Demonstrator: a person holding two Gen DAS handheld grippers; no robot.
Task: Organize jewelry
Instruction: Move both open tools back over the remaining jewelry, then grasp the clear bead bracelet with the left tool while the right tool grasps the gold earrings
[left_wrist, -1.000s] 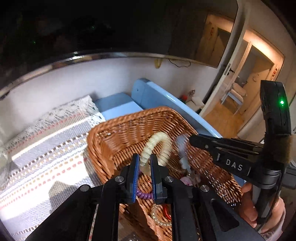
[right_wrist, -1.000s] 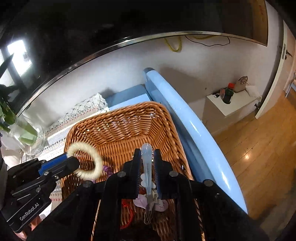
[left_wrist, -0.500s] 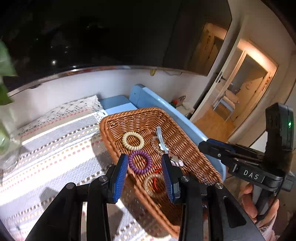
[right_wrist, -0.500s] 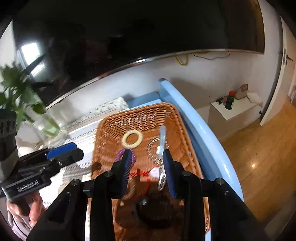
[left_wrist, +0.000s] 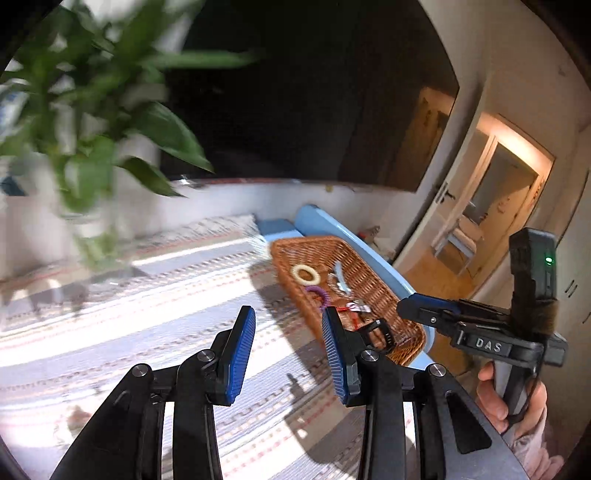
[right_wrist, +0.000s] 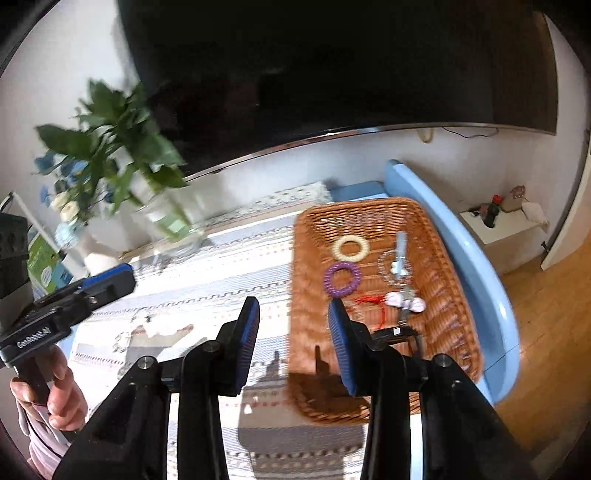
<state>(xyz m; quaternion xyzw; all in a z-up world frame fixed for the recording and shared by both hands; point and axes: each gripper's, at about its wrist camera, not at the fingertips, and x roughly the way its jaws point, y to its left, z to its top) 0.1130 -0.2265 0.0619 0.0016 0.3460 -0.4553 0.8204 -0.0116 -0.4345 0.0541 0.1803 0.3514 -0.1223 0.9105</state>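
Now that my 2 claws have let go of the cream ring and the pale blue clip, both pieces lie in the wicker basket beside the purple ring. My left claw is released and empty; my right claw is still spreading, nothing between its jaws. Both have pulled back above the striped cloth, which gives open room. The basket sits close to the blue table edge.

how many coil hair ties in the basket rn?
2. The cream coil tie lies toward the wicker basket's far end; the purple coil tie lies just nearer the camera. The near clutter could hide more.
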